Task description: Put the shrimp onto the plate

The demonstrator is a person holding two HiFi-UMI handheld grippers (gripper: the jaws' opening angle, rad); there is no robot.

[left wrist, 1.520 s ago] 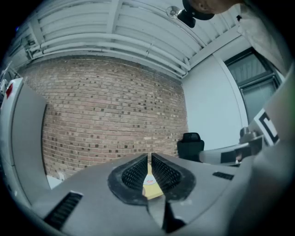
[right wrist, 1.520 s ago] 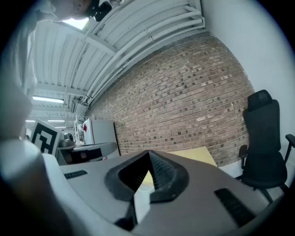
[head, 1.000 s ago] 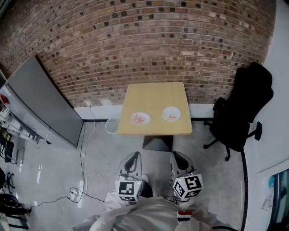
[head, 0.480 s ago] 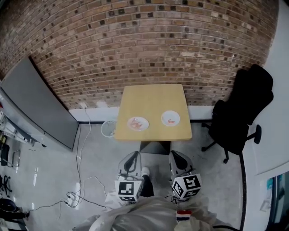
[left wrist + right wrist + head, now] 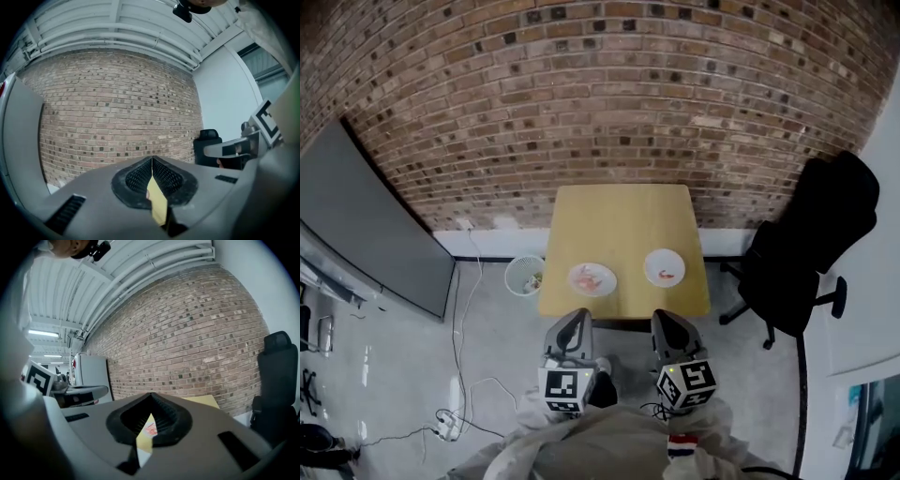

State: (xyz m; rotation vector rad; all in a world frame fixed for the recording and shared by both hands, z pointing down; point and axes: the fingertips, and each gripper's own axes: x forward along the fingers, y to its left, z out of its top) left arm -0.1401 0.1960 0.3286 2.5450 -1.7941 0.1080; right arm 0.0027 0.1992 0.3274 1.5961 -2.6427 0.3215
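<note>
Shrimp lie in a pink heap on the left plate, and a smaller pink piece lies on the right plate. A brick wall backs the wooden table, and a black chair stands off its right edge. Both plates sit near the table's front edge, well apart. Short of that edge, the left gripper and right gripper point toward the table, each with its jaws pressed together and nothing between them.
</note>
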